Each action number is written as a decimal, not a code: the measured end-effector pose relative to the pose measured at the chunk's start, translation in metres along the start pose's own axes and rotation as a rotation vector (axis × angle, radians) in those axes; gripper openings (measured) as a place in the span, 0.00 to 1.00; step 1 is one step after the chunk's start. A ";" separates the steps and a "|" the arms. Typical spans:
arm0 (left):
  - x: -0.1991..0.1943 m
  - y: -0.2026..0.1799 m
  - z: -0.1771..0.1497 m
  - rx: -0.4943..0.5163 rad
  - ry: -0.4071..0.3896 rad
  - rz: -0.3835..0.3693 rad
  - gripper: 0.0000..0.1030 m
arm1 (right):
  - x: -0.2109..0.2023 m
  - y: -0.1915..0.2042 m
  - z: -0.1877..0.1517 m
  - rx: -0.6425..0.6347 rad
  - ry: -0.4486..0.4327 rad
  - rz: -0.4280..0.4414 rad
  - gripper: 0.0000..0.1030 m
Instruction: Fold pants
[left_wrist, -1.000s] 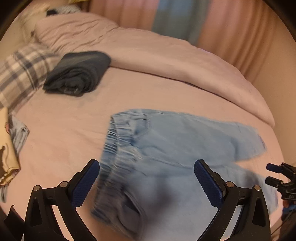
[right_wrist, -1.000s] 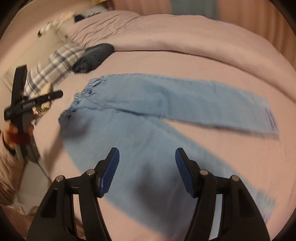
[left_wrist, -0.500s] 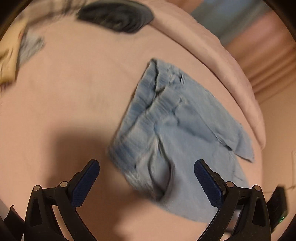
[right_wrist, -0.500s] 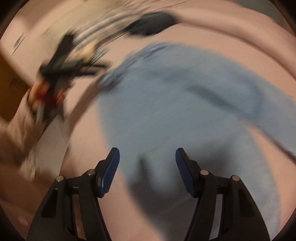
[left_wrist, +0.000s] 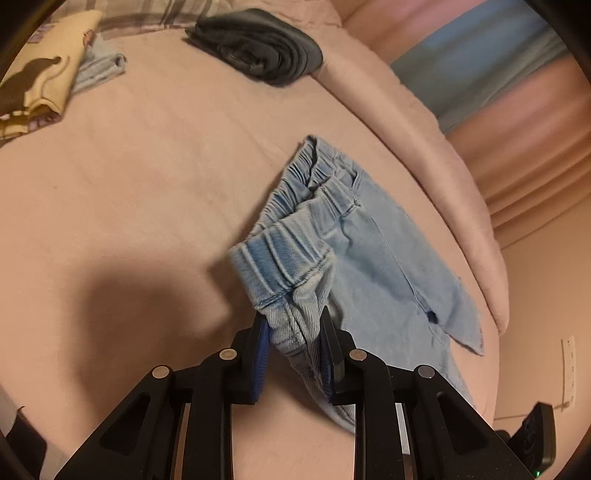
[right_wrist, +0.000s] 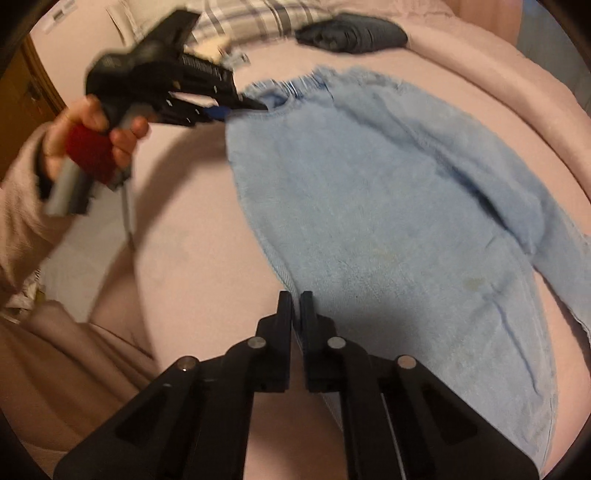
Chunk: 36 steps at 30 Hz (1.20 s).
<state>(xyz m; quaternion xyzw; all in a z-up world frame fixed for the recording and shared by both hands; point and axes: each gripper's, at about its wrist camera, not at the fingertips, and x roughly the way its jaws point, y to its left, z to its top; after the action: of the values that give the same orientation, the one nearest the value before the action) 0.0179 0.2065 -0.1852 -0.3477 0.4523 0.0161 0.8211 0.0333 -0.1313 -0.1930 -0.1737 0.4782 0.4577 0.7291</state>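
Your left gripper (left_wrist: 293, 332) has just closed its fingers on the waistband of the pants (left_wrist: 369, 258) lying on the bed (left_wrist: 129, 203); your right gripper (right_wrist: 295, 306) has pinched their side edge.

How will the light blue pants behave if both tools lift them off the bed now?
Likely floppy: the light blue pants already bunch and fold at the waistband where the left tool pinches them. Probably they sag between the grips; the right tool holds only a thin side edge. The free leg looks apt to trail on the bed.
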 end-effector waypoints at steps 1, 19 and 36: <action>0.004 0.004 -0.002 0.000 0.014 0.023 0.23 | 0.000 0.000 -0.002 0.001 -0.003 0.000 0.05; 0.028 -0.057 0.087 0.404 -0.038 0.151 0.70 | -0.037 -0.133 0.049 0.220 -0.116 -0.133 0.45; 0.211 -0.166 0.154 0.982 0.250 0.213 0.70 | -0.001 -0.304 0.106 -0.008 0.172 -0.354 0.44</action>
<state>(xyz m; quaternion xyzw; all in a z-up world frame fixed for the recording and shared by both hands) 0.3115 0.1102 -0.1980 0.1273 0.5341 -0.1563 0.8210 0.3436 -0.2169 -0.1967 -0.2963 0.4989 0.3076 0.7541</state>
